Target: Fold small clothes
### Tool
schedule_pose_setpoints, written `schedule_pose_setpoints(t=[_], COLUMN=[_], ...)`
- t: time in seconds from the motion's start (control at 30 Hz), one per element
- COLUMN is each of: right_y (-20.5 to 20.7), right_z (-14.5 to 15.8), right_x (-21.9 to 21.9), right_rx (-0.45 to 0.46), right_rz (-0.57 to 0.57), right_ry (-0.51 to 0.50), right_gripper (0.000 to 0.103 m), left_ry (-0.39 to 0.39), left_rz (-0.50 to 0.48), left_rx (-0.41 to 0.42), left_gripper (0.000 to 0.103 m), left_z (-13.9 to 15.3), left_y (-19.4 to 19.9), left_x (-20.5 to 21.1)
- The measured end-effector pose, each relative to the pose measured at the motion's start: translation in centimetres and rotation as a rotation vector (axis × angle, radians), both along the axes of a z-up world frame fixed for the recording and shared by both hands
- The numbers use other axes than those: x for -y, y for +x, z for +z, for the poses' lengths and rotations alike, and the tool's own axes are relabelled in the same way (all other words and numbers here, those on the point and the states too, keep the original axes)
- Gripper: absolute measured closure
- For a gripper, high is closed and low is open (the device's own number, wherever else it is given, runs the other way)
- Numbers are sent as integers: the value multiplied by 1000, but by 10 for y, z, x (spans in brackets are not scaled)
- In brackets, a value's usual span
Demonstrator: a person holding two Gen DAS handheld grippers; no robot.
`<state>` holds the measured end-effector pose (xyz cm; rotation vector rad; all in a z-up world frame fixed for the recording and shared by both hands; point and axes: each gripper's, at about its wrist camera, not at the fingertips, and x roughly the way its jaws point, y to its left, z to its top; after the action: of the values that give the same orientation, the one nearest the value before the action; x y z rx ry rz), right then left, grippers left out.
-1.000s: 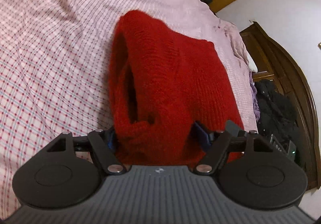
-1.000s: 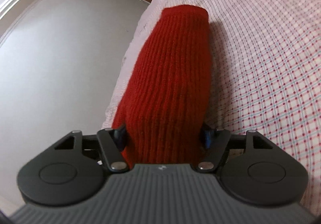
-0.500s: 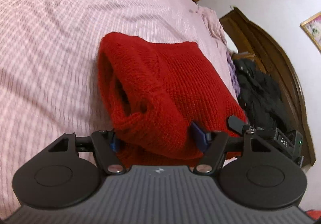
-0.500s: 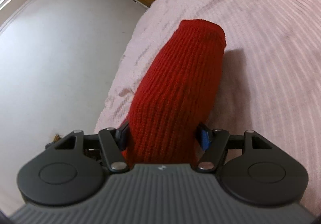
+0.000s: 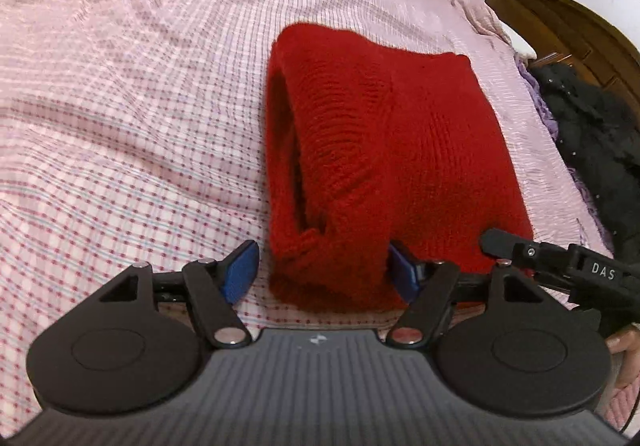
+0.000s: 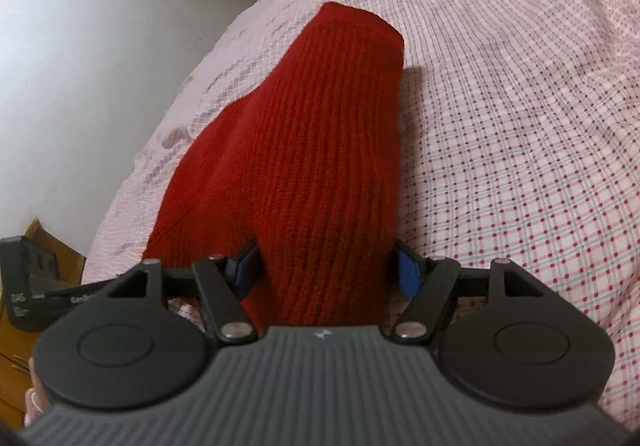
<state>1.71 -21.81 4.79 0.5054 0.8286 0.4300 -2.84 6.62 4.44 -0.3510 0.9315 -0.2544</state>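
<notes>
Since 1 s ago, left gripper point(image 5: 322, 270) let go, jaws spread; red knit point(image 5: 384, 150) lay folded on bedsheet point(image 5: 120, 106). Right gripper point(image 6: 326, 270) w/ jaws beside knit, grip unclear. Fold approx done; release left.

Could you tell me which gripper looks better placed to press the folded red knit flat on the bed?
Probably the left gripper: it is open, one pad clear of the red knitted garment. The right gripper closely flanks the knit.

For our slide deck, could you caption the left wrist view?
Left claw open around folded red knit garment lying on checked bedsheet.
</notes>
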Motion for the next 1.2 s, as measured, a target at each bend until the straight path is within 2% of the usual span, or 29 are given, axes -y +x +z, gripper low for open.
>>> schedule_pose_setpoints(t=[0.2,0.37,0.5,0.73,0.8,0.93,1.0,1.07,1.2], right_y=[-15,-40,-51,-57,-52,-39,-36,-33,-31], right_z=[15,29,23,2,-4,-14,-17,-19,-22], right_x=[-7,-15,-20,-35,-39,-39,-41,-41,-45], right_rx=[84,152,150,89,69,17,7,0,-6], right_rz=[-25,-46,-64,-49,-51,-72,-72,-63,-61], right_ry=[-104,-239,-331,-455,-471,-481,-484,-474,-486], right_gripper=[31,26,26,26,26,26,24,18,16], left_ry=[88,219,322,340,366,409,413,414,409], left_rz=[5,-11,-5,-17,-11,5,12,18,25], left_rx=[50,98,115,49,47,36,24,16,10], left_gripper=[27,25,20,18,15,10,7,5,4], left_z=[24,35,34,9,2,-6,-8,-11,-15], left_y=[-15,-33,-48,-40,-35,-25,-22,-21,-16], left_x=[5,16,25,43,51,62,66,68,68])
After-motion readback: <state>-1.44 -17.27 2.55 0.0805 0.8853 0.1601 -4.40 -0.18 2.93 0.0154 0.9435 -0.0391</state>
